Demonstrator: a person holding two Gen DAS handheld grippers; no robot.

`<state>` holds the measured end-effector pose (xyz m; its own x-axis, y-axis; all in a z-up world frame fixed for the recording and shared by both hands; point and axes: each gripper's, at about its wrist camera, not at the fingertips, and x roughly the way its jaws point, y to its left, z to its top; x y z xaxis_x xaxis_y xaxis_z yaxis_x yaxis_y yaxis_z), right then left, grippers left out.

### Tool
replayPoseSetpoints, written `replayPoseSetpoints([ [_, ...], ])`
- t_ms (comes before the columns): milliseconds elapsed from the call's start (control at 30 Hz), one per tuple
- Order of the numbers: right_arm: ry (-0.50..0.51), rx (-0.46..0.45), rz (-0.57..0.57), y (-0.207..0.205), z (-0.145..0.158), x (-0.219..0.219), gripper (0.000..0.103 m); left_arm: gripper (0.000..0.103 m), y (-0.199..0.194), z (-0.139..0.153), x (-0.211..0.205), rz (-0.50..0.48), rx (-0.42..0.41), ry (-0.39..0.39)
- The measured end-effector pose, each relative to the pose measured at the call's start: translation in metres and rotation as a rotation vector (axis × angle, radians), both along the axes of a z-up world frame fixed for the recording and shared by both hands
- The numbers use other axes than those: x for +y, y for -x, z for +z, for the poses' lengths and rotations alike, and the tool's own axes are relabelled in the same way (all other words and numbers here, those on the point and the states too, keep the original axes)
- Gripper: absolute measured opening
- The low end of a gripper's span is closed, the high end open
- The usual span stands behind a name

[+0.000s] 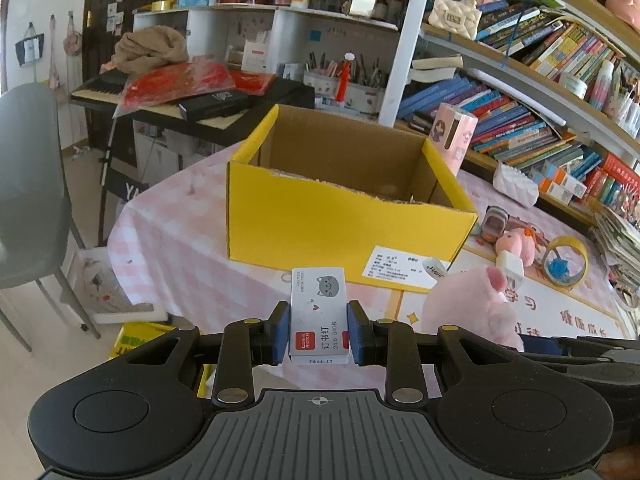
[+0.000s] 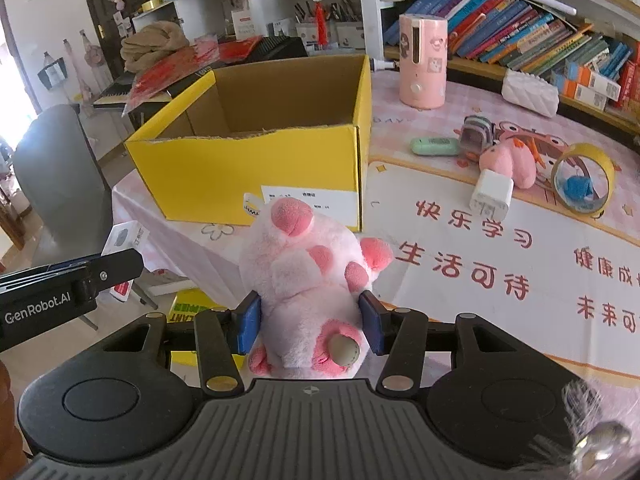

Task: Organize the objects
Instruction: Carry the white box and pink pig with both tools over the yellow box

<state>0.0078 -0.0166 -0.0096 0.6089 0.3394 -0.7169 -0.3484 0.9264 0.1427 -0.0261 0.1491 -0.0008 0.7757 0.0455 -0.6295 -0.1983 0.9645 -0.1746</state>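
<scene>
My left gripper (image 1: 319, 330) is shut on a white staple box (image 1: 318, 312) with a grey cat print, held above the table's near edge in front of the open yellow cardboard box (image 1: 344, 224). My right gripper (image 2: 310, 322) is shut on a pink plush toy (image 2: 308, 280), held just right of the left gripper (image 2: 72, 280) and in front of the yellow box (image 2: 248, 164). The plush also shows at the right of the left wrist view (image 1: 472, 304). The box interior looks empty where visible.
On the pink checked tablecloth (image 2: 500, 260) right of the box lie a white charger (image 2: 491, 194), a small pink plush (image 2: 510, 162), a yellow tape roll (image 2: 584, 178), a green case (image 2: 434, 146) and a pink humidifier (image 2: 423, 60). Bookshelves stand behind; a grey chair (image 1: 28, 184) is left.
</scene>
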Motion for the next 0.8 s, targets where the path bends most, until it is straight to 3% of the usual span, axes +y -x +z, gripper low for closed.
replayPoseSetpoints([
  [800, -0.006, -0.079, 0.021, -0.001, 0.021, 0.009, 0.048, 0.028, -0.004, 0.023, 0.006, -0.016, -0.080, -0.028],
])
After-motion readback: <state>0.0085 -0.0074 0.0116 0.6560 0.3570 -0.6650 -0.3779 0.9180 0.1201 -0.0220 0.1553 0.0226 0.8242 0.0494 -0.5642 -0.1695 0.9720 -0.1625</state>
